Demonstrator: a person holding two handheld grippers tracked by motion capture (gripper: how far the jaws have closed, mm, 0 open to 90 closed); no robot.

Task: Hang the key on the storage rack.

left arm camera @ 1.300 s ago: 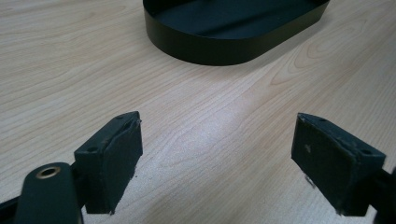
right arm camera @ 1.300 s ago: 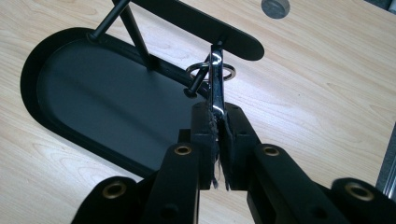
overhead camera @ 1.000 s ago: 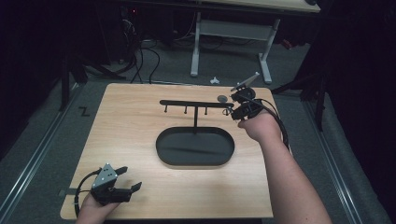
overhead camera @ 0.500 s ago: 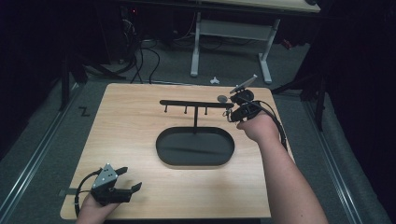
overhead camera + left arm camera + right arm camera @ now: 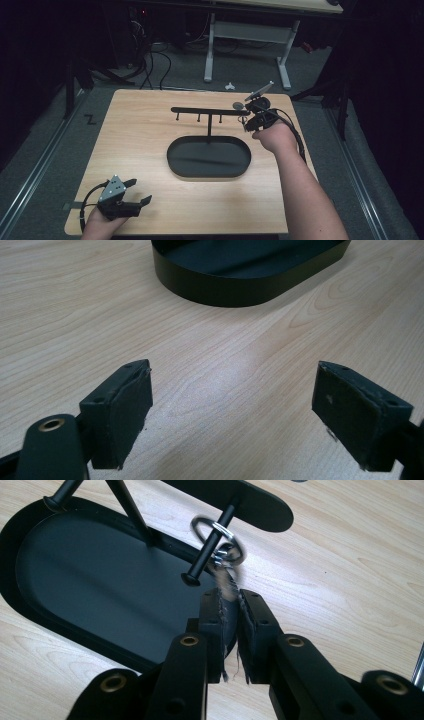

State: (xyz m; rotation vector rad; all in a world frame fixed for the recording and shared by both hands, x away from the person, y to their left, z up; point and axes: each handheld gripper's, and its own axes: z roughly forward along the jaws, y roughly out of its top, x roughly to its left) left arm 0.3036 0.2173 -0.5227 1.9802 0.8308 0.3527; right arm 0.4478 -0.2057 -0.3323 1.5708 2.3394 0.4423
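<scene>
While the right gripper [image 5: 230,625] pinched a frayed grey strap [image 5: 227,587] between its closed jaws, the silver metal key ring [image 5: 220,542] on that strap sat looped around the end peg [image 5: 210,542] of the black metal hanging rack [image 5: 209,111], near the table's far right corner. We judged the step to be seating or freeing the ring. Done well, we would have moved the ring along the peg's own line and kept the strap taut so the knobbed tip did not snag it. Our left gripper [image 5: 240,405] rested wide open and empty over the light wooden table [image 5: 210,340] at the near left corner, facing the black oval tray [image 5: 250,270].
</scene>
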